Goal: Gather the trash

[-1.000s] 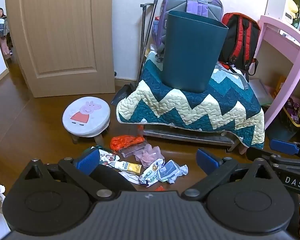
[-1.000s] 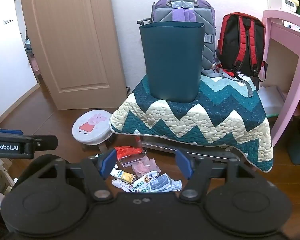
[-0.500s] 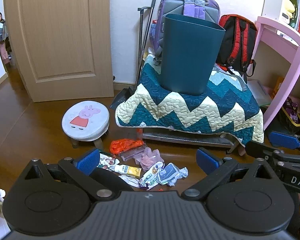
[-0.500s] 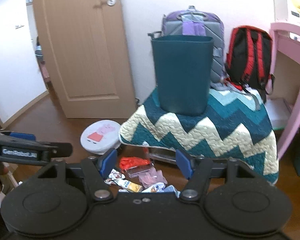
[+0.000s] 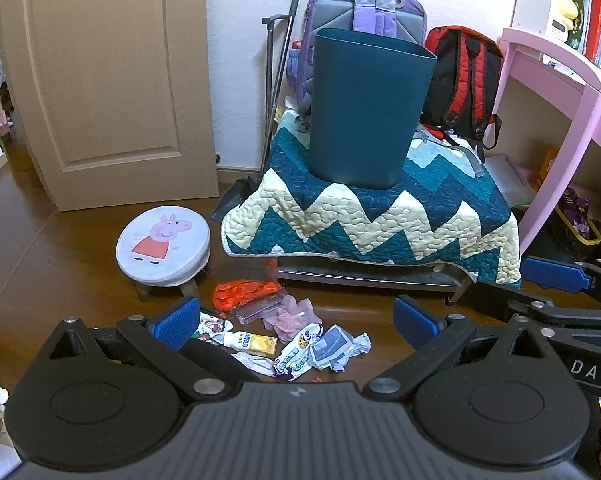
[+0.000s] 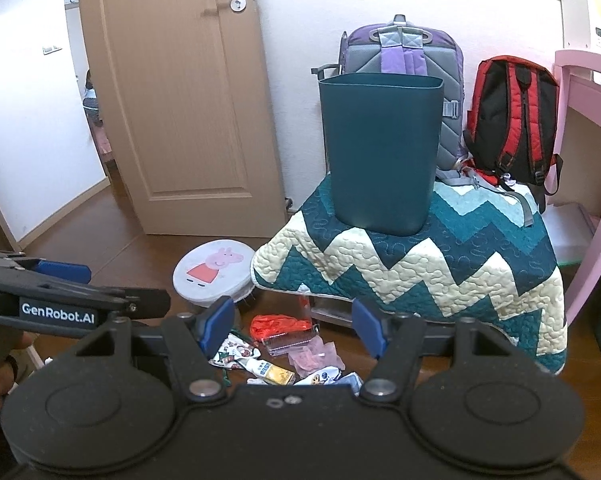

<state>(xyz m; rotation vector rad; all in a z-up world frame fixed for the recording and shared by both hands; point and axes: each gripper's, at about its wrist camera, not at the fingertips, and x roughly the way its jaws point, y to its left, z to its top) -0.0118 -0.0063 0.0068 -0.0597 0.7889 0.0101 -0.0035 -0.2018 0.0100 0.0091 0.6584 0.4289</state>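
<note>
Both of your grippers hang above the floor with nothing in them. Your left gripper (image 5: 294,322) has its blue pads spread wide apart, low in the left wrist frame, and the trash pile (image 5: 284,334) lies on the brown floor right between them. Your right gripper (image 6: 294,328) is also spread, jaws apart, and the same litter shows just under its pads at lower centre of the right wrist frame.

In that heap you have an orange-red crumpled wrapper (image 5: 242,292) at the upper left, a pinkish comb-like piece (image 5: 260,308) touching it, a pale pink crumpled sheet (image 5: 294,316) just right of that, a white-and-yellow tube (image 5: 252,342) lower down, and blue-and-white snack wrappers (image 5: 324,350) at the lower right.

The dark teal bin (image 5: 366,106) stands upright on the zigzag quilt (image 5: 380,216) at centre frame, well above the trash. A purple backpack (image 5: 368,8) and a red-and-black backpack (image 5: 464,84) lean behind it. The Peppa Pig stool (image 5: 162,240) sits on the floor left of the quilt, near the pile.
</note>
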